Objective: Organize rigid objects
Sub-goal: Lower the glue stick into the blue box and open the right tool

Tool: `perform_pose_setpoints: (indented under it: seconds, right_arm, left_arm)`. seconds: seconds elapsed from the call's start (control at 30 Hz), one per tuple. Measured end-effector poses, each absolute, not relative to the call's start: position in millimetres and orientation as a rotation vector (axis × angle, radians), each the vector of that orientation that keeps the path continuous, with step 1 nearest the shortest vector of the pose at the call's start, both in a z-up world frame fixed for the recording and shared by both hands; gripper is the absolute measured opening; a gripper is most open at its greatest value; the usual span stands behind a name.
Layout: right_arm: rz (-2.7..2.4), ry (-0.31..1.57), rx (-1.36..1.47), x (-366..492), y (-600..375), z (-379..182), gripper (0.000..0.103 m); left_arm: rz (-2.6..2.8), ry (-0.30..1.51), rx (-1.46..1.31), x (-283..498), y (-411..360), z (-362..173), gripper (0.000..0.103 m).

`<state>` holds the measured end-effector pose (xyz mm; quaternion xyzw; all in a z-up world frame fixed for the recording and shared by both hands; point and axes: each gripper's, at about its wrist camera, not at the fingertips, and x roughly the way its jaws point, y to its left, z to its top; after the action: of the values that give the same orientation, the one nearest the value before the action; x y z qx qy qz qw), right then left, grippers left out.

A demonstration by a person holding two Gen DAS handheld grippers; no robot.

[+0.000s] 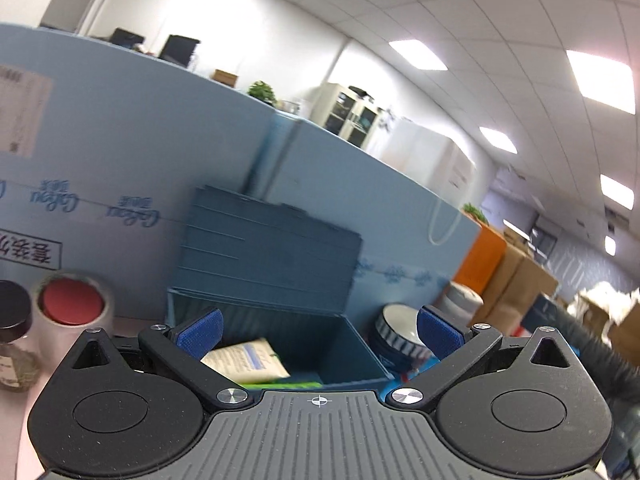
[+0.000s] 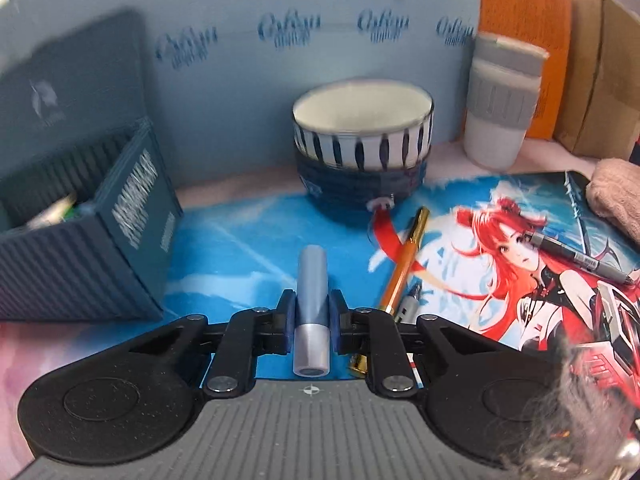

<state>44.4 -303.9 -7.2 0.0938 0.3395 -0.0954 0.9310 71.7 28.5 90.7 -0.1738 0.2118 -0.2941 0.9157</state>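
My right gripper (image 2: 311, 304) is shut on a blue and silver tube (image 2: 311, 280), held above the printed desk mat (image 2: 500, 248). An open dark blue box (image 2: 96, 240) stands to its left with items inside. An orange pen (image 2: 404, 260) and a grey marker (image 2: 580, 258) lie on the mat to the right. My left gripper (image 1: 318, 330) is open and empty, raised in front of the same blue box (image 1: 280, 344), whose lid stands up. A cream packet (image 1: 248, 362) lies inside the box.
Stacked striped bowls (image 2: 362, 148) stand behind the tube, also in the left wrist view (image 1: 394, 338). A white and grey cup (image 2: 500, 104) is at back right. A pink cloth (image 2: 616, 200) lies far right. A red-lidded can (image 1: 70, 308) and dark-capped jar (image 1: 14, 336) stand left. A blue partition (image 1: 120, 160) is behind.
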Motion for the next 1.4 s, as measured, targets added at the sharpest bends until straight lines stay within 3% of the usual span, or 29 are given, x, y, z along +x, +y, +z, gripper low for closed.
perform_pose_setpoints:
  seconds: [0.4,0.8,1.4]
  right_arm:
    - [-0.028,0.346,0.206,0.4,-251.3,72.8,0.016]
    - [0.213,0.408,0.034,69.9,-157.4,73.5,0.016]
    - [0.269,0.583,-0.02,124.7,-119.0,27.6,0.016]
  left_arm:
    - [-0.53,0.508,-0.44,99.5,56.9,72.6,0.103]
    - [-0.51,0.545,-0.517,112.1,74.4,60.9,0.103]
    - [-0.516,0.613,-0.556,128.6,76.3,44.5,0.103]
